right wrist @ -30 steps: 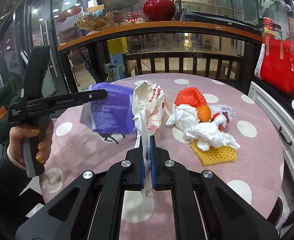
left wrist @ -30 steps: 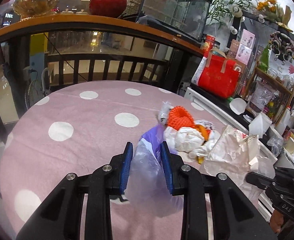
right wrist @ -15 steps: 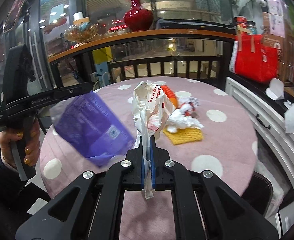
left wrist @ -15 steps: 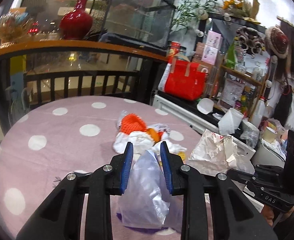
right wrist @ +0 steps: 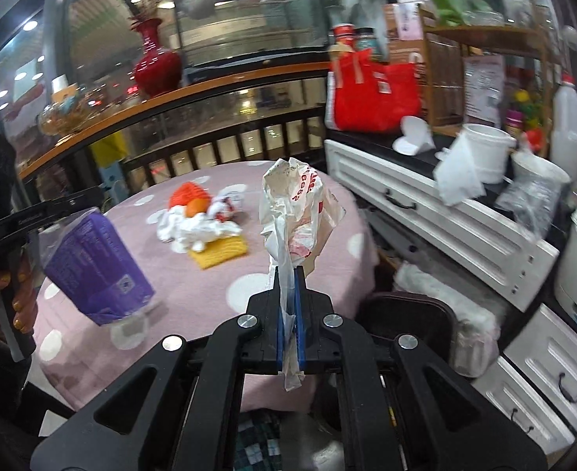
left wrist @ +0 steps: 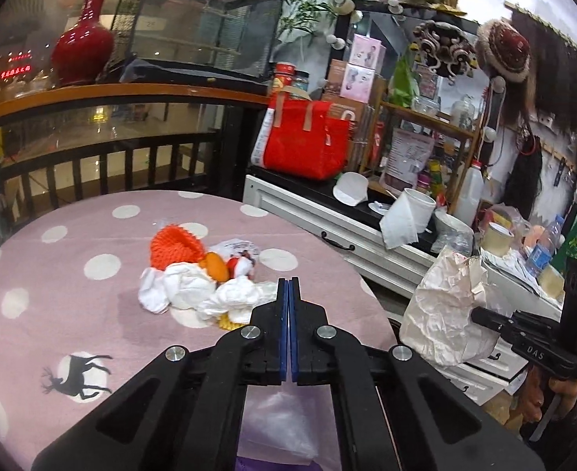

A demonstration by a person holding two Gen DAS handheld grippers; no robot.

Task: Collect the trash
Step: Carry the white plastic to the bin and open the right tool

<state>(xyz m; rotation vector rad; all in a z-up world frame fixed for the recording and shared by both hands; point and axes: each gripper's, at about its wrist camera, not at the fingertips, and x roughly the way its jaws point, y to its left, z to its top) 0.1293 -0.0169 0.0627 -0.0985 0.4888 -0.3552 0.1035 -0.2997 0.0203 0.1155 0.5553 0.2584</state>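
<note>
Covering the round table [left wrist: 53, 274], a soft pink cloth with white dots carries a crumpled trash heap [left wrist: 194, 278] at twelve o'clock: orange foam net, white tissue wads, yellow mesh. At three o'clock, the right gripper [right wrist: 287, 274] has its jaws clamped on a wrinkled white bag [right wrist: 294, 212] with red print. At nine o'clock, the left gripper [left wrist: 287, 286], blue pads together, holds a glossy purple pouch [right wrist: 96, 271] by its clear film.

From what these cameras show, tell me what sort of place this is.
Probably a small shop or stall on an upper floor of a mall: a railing overlooks a lit concourse, cluttered shelves hold boxed goods, and a round table with a polka-dot cloth carries the trash.
</note>
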